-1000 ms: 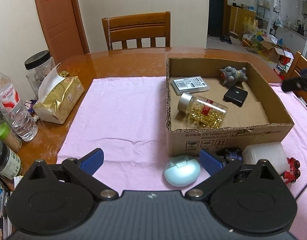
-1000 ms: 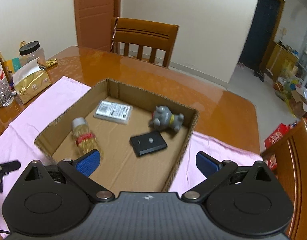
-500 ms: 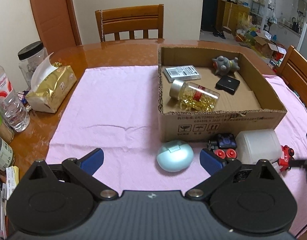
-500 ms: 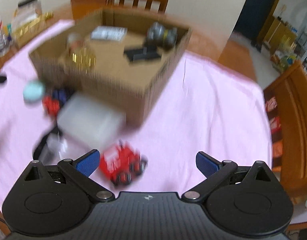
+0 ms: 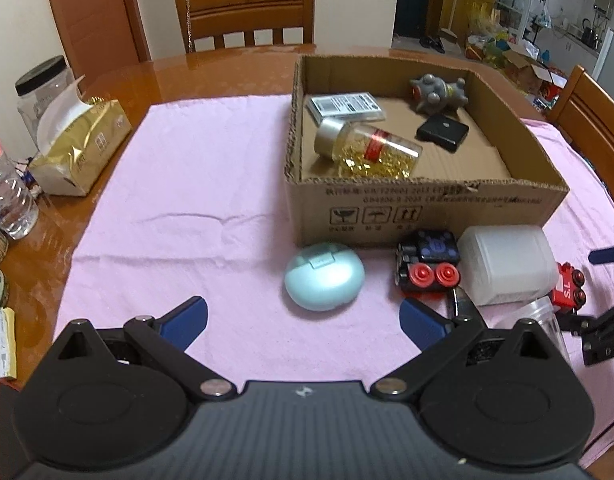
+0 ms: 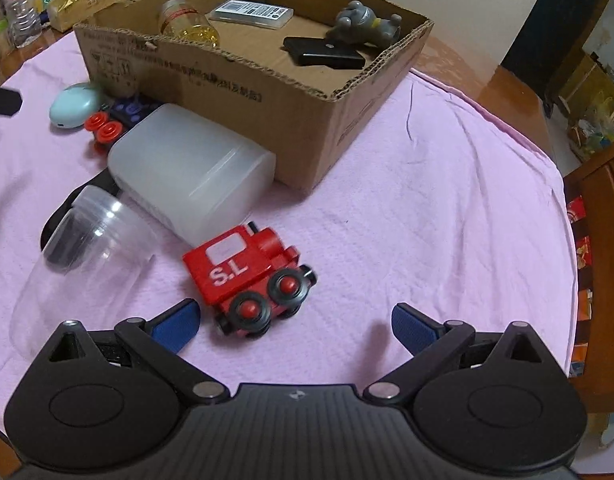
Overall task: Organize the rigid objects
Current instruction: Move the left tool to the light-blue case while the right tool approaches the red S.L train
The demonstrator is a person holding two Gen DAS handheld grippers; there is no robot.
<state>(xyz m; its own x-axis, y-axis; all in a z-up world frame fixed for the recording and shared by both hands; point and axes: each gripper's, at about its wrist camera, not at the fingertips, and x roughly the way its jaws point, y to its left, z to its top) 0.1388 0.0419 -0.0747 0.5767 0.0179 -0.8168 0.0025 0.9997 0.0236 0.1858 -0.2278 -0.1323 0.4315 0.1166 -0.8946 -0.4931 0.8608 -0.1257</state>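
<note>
the right gripper (image 6: 293,322) hovers low over the pink cloth (image 6: 427,200) with its fingers spread apart, the red toy train (image 6: 247,276) lying between them, untouched. the left gripper (image 5: 303,318) hangs with fingers apart too, holding nothing, just short of the pale blue case (image 5: 324,276). both items lie outside the cardboard box (image 5: 427,212), near its front wall.

The toy train (image 6: 247,276) lies before the plastic container (image 6: 191,176), which touches the cardboard box (image 6: 267,104).
</note>
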